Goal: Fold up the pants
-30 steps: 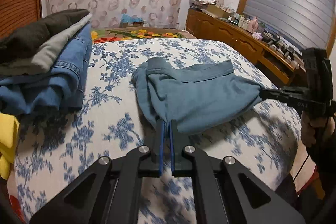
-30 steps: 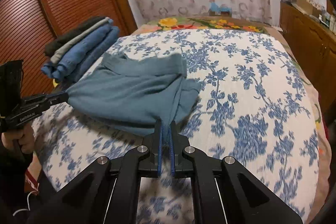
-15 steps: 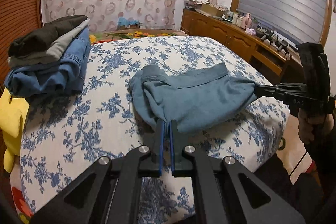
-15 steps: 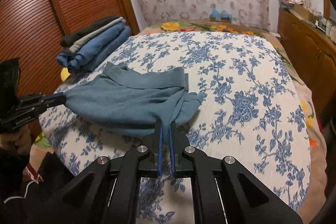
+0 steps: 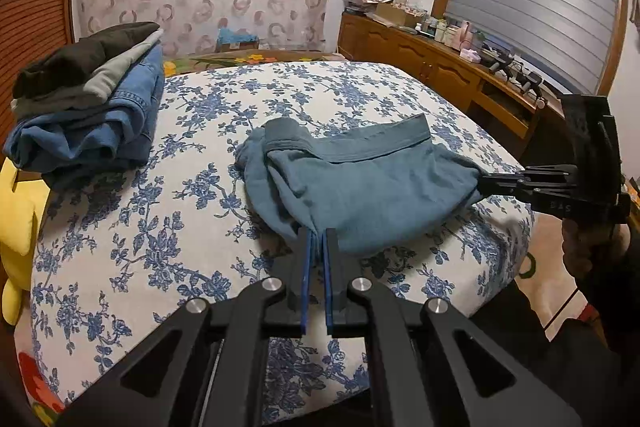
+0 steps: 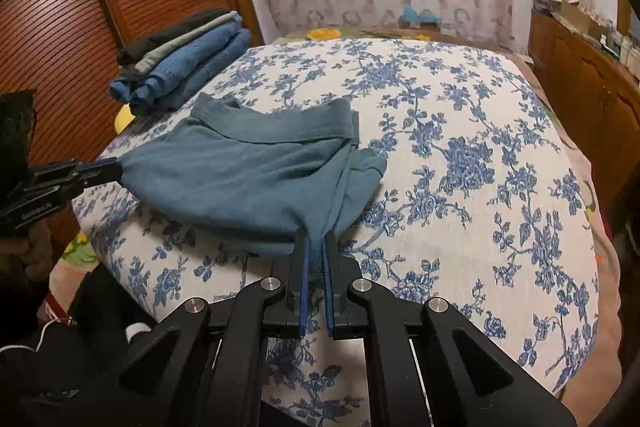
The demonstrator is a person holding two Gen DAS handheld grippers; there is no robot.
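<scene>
We are finding the teal pants (image 5: 360, 187) soft, light and limp, lying mid-frame on the bed (image 5: 160, 227), both the left claw (image 5: 316, 239) and the right claw (image 6: 314, 239) clamped on bunched near-edge corners, where we judge the hold best.

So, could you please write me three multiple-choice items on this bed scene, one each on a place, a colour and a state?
1. Where is the stack of folded clothes?
A. On the sideboard
B. On the bed's left side, near the slatted wardrobe door
C. On the floor

2. What colour are the pants being handled?
A. Teal blue
B. Yellow
C. Black

3. How does the left hand-held gripper stand?
A. Wide open above the bed
B. Shut on nothing
C. Shut on the pants' edge

Answers:
1 B, since the stack lies on the floral bedspread beside the wardrobe door.
2 A, the fabric is teal.
3 C, cloth is pinched between its pads.
</scene>
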